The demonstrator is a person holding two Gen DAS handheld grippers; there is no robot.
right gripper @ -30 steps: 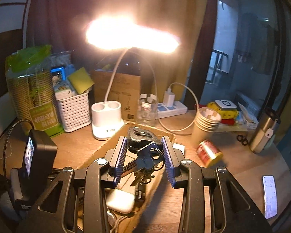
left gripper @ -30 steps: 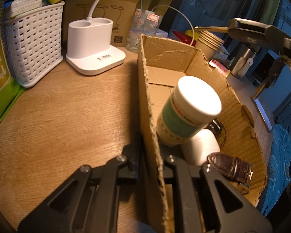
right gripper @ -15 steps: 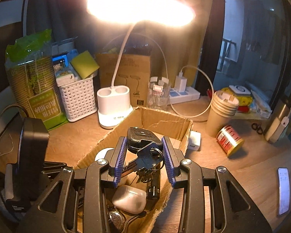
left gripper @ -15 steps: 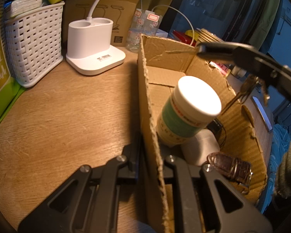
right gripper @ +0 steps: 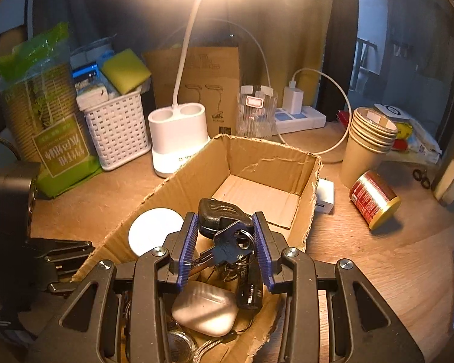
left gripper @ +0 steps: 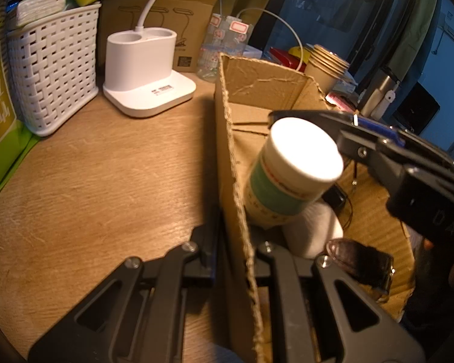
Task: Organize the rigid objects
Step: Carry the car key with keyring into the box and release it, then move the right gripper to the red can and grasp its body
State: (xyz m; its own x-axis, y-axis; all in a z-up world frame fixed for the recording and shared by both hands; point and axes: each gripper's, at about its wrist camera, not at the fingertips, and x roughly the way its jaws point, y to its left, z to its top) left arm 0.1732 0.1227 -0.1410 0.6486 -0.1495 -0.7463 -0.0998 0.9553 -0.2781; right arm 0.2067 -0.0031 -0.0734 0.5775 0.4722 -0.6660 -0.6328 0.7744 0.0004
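**Key Bunch Held Over Open Carton**

The right gripper [right gripper: 225,248] is clamping a key bunch [right gripper: 227,236] between its blue pads [right gripper: 187,251], holding it above the cardboard box [right gripper: 257,157]. The left gripper [left gripper: 231,249] is gripping the box's near wall, one finger outside and one inside. Inside the box, a white-lidded bottle [left gripper: 290,169] is leaning against that wall; an earbud case [right gripper: 204,311], a small black flashlight [right gripper: 251,290] and a watch [left gripper: 360,263] are lying on the floor. A red can [right gripper: 373,199] is lying on the wooden table [left gripper: 106,181], beside stacked paper cups [right gripper: 369,142].
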